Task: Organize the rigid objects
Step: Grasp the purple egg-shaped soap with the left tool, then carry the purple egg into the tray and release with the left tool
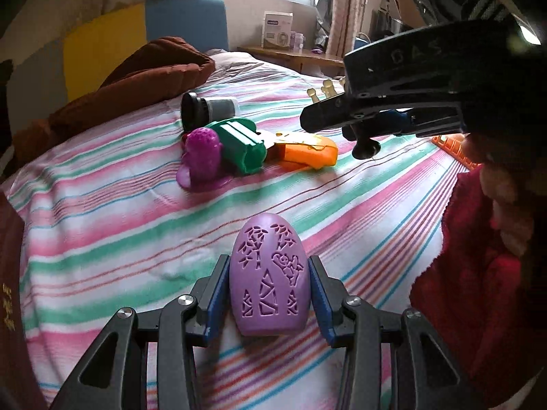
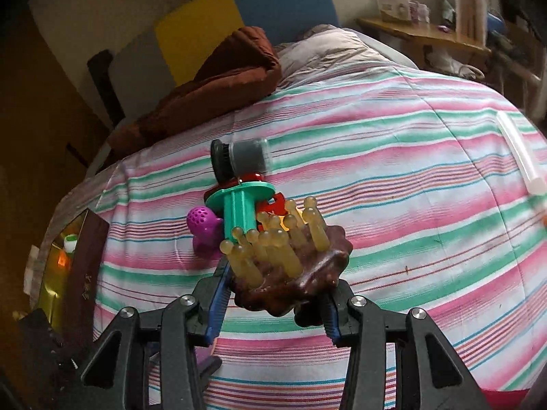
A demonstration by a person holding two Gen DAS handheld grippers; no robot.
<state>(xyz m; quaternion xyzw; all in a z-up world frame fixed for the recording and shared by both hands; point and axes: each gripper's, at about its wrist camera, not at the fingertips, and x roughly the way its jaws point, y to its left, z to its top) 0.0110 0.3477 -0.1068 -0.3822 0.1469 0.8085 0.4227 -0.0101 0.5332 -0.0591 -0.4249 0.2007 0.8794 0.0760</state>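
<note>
My left gripper point(image 1: 270, 287) is shut on a lilac egg-shaped shell with cut-out patterns point(image 1: 268, 273), held above the striped bed cover point(image 1: 102, 205). My right gripper point(image 2: 277, 294) is shut on a brown lumpy base with several yellowish mushroom-like pegs point(image 2: 290, 270); it shows from the side in the left wrist view point(image 1: 393, 102). A pile lies mid-bed: a purple dotted figure point(image 1: 201, 157), a green part point(image 1: 242, 147), an orange piece point(image 1: 307, 153), a grey and black cylinder point(image 1: 205, 109). The same pile shows in the right wrist view point(image 2: 239, 201).
A brown quilt point(image 1: 136, 85) lies at the head of the bed by yellow and blue headboard panels point(image 2: 239, 10). A white tube point(image 2: 519, 153) lies on the bed at right. An orange basket edge point(image 1: 451, 150) shows at right. A wooden bedside table point(image 1: 290, 54) stands behind.
</note>
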